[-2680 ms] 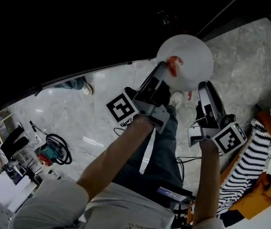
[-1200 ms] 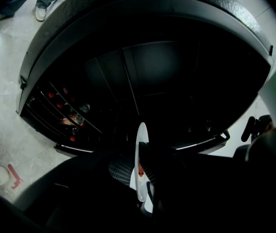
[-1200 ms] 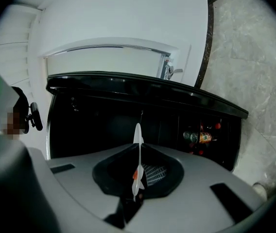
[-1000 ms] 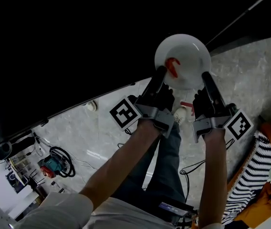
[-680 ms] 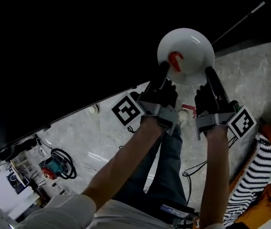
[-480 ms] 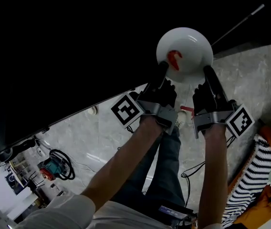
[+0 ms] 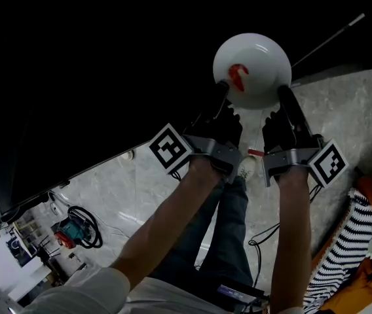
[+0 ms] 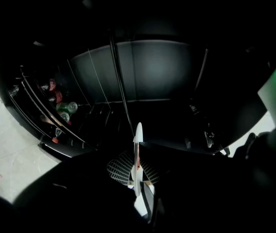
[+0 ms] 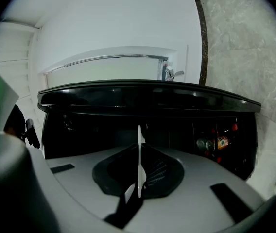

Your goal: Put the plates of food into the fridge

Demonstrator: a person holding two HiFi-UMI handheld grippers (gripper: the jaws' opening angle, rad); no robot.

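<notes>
White plate [image 7: 251,69] with a bit of red food [image 7: 238,77] on it is held up in the air, in front of the dark open fridge [image 8: 147,72]. Left gripper [image 7: 220,95] is clamped on its left rim and right gripper [image 7: 281,97] on its right rim, jaws narrow, the plate edge-on between them. Bottles [image 8: 62,111] sit in the fridge door rack. Marble floor [image 7: 343,110] lies below.

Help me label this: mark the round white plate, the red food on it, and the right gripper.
round white plate [image 7: 266,63]: head view, bare centre.
red food [image 7: 238,76]: head view, its middle.
right gripper [image 7: 281,93]: head view, fingertips.
</notes>
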